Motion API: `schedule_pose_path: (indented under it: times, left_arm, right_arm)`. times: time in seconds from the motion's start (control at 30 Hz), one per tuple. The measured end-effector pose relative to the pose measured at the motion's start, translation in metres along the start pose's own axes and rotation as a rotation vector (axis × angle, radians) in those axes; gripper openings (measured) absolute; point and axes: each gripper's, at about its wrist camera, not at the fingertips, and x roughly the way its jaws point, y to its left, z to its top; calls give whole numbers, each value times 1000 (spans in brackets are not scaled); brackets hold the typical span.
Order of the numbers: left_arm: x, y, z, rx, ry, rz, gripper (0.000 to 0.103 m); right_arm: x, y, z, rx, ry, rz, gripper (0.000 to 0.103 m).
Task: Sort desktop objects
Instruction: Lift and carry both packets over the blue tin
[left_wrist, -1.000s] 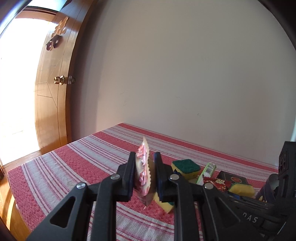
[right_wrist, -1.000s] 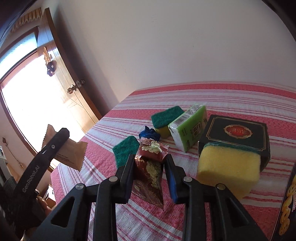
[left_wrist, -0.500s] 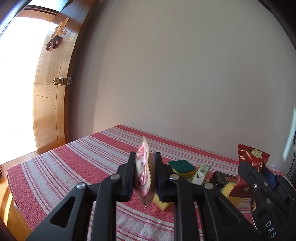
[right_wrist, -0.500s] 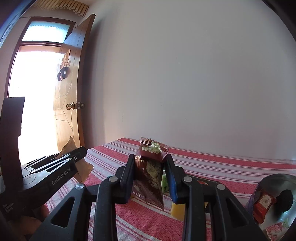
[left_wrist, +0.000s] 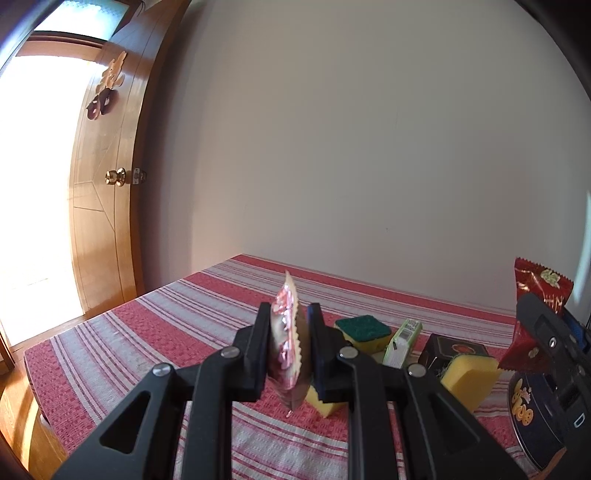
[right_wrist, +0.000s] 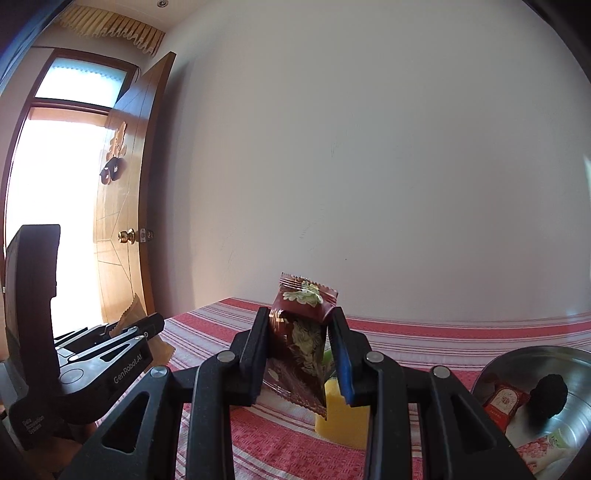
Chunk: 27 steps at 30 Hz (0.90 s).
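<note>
With each claw (left_wrist: 287, 345) (right_wrist: 298, 354) clamped on a slick packet (left_wrist: 286, 341) (right_wrist: 300, 343) above the desk (left_wrist: 147, 332), risk of slipping out short of the bowl (right_wrist: 554, 369).

- Lit by daylight through the doorway (left_wrist: 33, 177), blown out white.
- Soft grey falloff across the wall (right_wrist: 369, 166) beside it.
- Sharp centres; curved, dark-vignetted fisheye corners.

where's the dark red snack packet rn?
Dark red snack packet is clamped upright in the right gripper, off the table, steel bowl at its lower right.
</note>
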Motion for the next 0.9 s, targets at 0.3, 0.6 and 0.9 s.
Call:
schedule_pose_path:
  times: [0.3, 0.6, 0.9]
  left_arm:
    - [-3, -8, -2, 8, 2, -8, 18]
    - [-9, -30, -5, 37, 5, -50, 18]
    - [-14, -55, -9, 87, 7, -93, 18]
  right_arm:
    - [-15, -8, -2, 9, -56, -33, 34]
    - [-38, -16, -2, 12, -111, -83, 34]
    - [-55, -25, -5, -1, -117, -111, 35]
